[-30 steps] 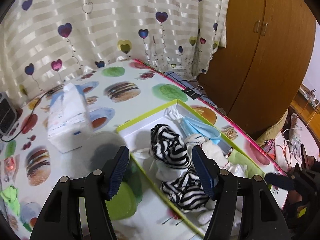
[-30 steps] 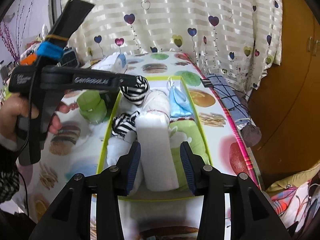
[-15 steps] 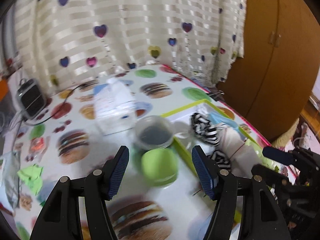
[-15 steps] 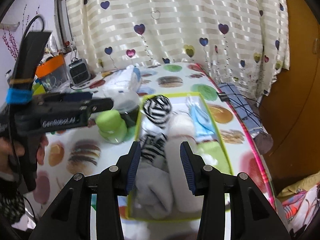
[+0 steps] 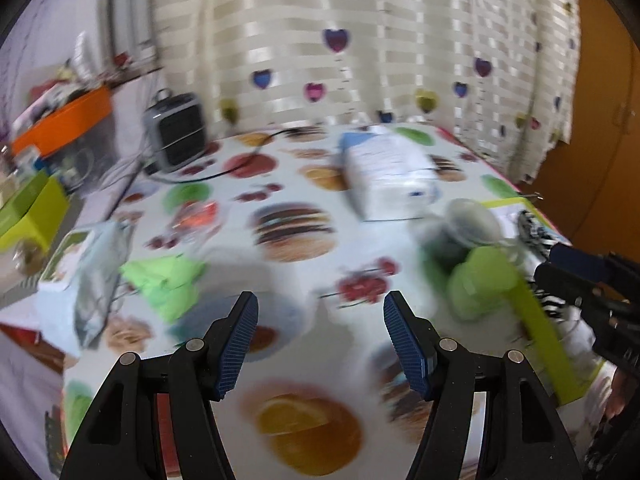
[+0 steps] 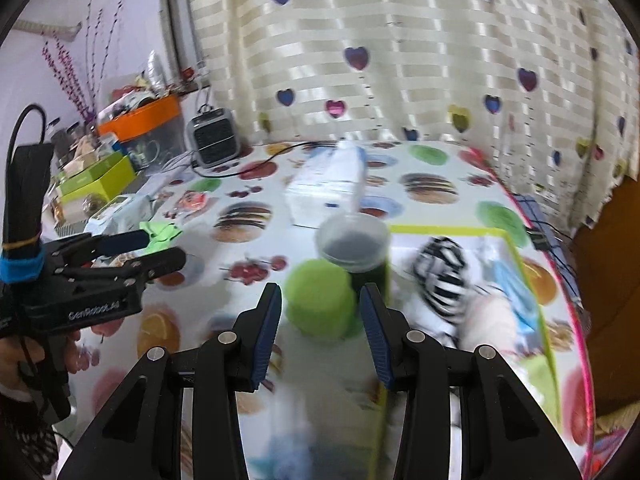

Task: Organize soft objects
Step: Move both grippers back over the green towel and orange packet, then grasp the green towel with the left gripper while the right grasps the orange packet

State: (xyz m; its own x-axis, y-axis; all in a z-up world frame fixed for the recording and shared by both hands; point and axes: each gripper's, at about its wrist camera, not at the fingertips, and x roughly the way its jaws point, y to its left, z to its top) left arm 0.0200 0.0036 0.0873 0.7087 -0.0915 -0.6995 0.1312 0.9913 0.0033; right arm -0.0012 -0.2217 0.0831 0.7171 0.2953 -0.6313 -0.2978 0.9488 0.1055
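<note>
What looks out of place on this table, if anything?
A crumpled green cloth lies loose on the tablecloth, far from the green-rimmed box where the striped socks are gathered. Nothing looks spilled or damaged, though the pictures are blurred.

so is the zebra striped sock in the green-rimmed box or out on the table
In the box: the black-and-white striped rolled sock lies inside the green-rimmed white box, beside pale rolled items, not on the printed tablecloth.

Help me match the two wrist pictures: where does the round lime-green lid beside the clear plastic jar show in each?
Left wrist: the lime-green lid sits right of centre, beyond the right fingertip.
Right wrist: just below centre, between the open fingertips.
Shared landmark: the clear plastic jar just behind it.
</note>
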